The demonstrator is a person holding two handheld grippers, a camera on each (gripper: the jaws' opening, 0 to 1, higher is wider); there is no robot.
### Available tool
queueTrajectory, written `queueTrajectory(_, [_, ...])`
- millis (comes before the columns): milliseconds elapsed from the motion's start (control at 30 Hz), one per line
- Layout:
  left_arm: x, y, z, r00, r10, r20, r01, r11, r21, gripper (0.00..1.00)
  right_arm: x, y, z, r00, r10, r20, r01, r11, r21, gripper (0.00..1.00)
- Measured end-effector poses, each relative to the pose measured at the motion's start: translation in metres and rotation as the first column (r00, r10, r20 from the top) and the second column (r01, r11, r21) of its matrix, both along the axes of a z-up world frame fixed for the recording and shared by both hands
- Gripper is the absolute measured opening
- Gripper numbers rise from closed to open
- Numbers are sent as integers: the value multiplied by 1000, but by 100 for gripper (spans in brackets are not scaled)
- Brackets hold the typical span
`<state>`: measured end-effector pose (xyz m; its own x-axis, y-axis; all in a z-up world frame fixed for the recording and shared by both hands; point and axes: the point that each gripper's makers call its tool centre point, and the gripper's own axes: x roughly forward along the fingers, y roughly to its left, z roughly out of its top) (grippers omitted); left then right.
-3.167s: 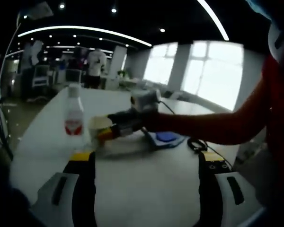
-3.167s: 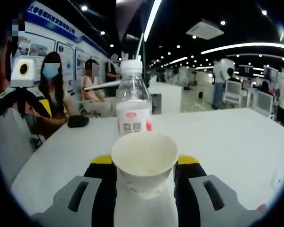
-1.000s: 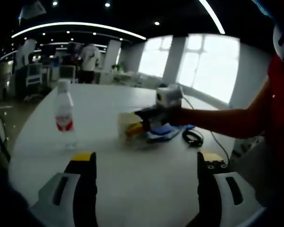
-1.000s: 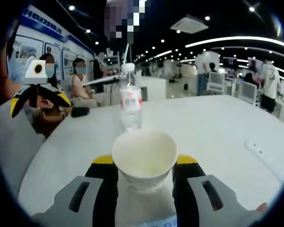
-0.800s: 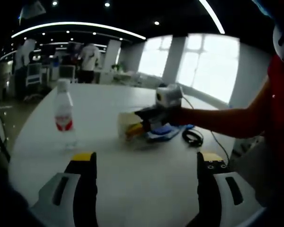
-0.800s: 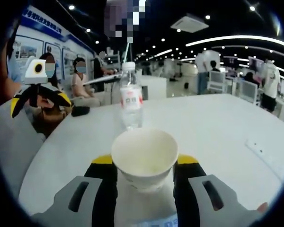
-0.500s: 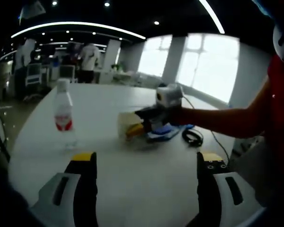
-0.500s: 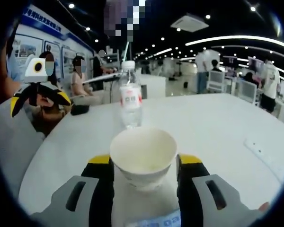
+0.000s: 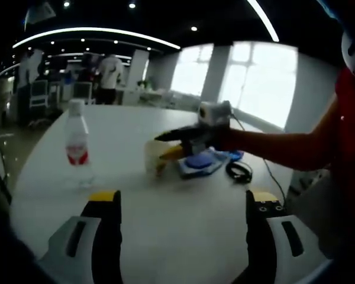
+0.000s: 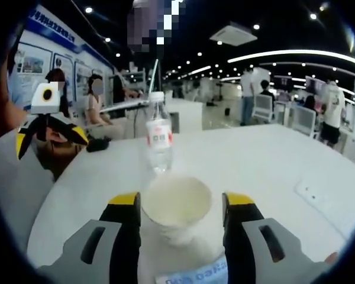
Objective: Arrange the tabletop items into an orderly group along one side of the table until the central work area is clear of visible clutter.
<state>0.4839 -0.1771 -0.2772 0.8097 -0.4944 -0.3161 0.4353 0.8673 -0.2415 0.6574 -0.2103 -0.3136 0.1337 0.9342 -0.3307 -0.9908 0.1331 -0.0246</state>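
While your left hand-held gripper [image 9: 180,201] hangs low over the counter [image 9: 41,177] with its jaws spread wide and nothing between them, look from left to right. First comes the water bottle [image 9: 76,142], standing up straight. Near it, well apart, is the paper cup [image 9: 154,157], also upright on the counter. Your right hand-held gripper [image 10: 181,198] is around the cup. Its jaws stand apart, one on each side, and they do not seem to be squeezing it. Just past the cup lies a flat blue thing [image 9: 197,163], and then a black cable [image 9: 239,171] curled up beside it.

I think the cup has just been set down near the blue thing.

Be careful now. The cup is light and looks empty. If you pull the right hand-held gripper back crooked, a jaw could catch the rim and tip the cup over. If you swing it sideways, it could push the cup away from the group.
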Motion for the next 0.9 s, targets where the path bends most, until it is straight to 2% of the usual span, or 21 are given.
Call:
queueTrajectory(300, [0,-3,4,1000,-8,12,8,1000,-7,83,-6,22,38,999,14,31,-16,998,67,59])
queueTrajectory(667, [-6,3,15,999,0,41,0,1000,-7,82,-20,71,57,995,80,54,-85,993,81,62])
queueTrajectory(900, [-16,3,11,999,-4,32,4,1000,-6,82,-25,106,56,990,131,54,-135,988,79,62])
